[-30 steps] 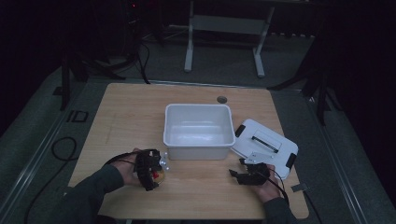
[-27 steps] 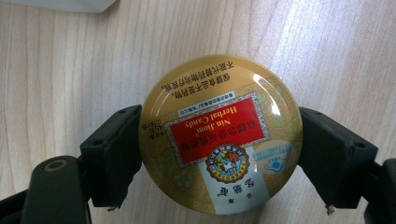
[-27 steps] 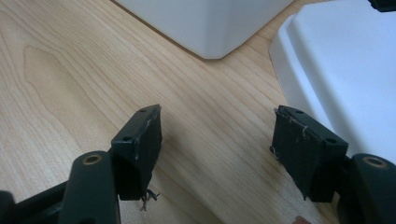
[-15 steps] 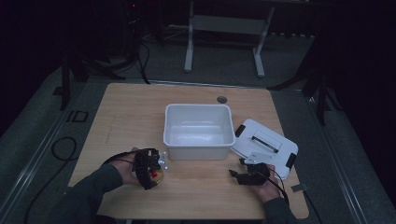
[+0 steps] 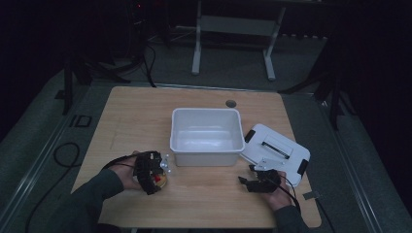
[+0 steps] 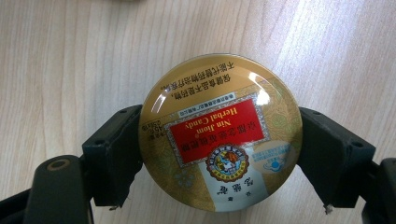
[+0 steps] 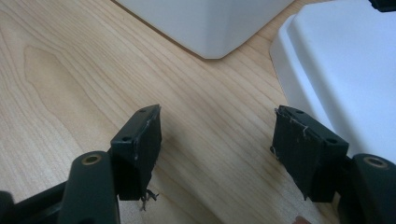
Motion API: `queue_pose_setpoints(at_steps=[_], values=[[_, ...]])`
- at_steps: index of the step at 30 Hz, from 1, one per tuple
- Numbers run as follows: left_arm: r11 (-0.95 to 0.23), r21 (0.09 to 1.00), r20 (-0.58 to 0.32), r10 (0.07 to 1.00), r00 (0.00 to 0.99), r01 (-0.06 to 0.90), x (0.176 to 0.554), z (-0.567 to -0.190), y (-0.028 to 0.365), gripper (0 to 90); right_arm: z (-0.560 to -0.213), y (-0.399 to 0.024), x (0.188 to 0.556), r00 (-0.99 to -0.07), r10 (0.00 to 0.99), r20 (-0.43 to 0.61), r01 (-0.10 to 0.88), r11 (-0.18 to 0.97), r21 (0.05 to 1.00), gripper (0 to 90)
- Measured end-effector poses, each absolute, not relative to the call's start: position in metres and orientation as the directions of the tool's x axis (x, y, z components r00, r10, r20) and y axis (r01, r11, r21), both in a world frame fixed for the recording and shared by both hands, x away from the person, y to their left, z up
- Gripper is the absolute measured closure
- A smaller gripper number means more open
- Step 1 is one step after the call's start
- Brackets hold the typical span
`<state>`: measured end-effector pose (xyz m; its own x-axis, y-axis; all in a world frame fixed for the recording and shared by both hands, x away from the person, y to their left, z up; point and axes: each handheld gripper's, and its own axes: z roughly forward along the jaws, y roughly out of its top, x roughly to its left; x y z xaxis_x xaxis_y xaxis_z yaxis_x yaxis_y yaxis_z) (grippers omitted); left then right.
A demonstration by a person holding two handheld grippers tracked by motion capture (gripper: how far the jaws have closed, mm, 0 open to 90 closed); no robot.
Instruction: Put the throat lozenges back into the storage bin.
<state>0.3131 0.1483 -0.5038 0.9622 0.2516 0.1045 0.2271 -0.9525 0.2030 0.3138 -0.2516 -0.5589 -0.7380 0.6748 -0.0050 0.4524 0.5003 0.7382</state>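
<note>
We see the left hand-held gripper [image 6: 219, 154] clamping a round golden herbal candy tin [image 6: 220, 133], red label and glossy lid, low over the tabletop [image 5: 204, 194] near the white bin [image 5: 206, 136]. The right hand-held gripper [image 7: 217, 154] stands wide, holding nothing.

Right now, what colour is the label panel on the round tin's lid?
Red, on a gold tin; clearest in the left gripper view.

1. Both forearms wear dark greenish-grey long sleeves [image 5: 94, 194].
2. The left gripper [image 5: 154, 171] is black and blocky, with a black cable looping off it.
3. The right gripper [image 5: 248, 174] is black too, trailing a thin black cable.
4. Its pads [image 7: 145, 140] are matt black rubber, frayed at the edges, fixed with small screws.
</note>
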Motion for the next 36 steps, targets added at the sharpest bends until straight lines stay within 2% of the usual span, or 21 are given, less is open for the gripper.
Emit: queue_pose_setpoints(at_steps=[36], values=[[-0.944,0.216,0.149,0.283,0.947,0.248,0.322,-0.459,0.162,20.7,-0.559,-0.252,0.314,-0.738,0.674,-0.005,0.452,0.5,0.738,32.2]])
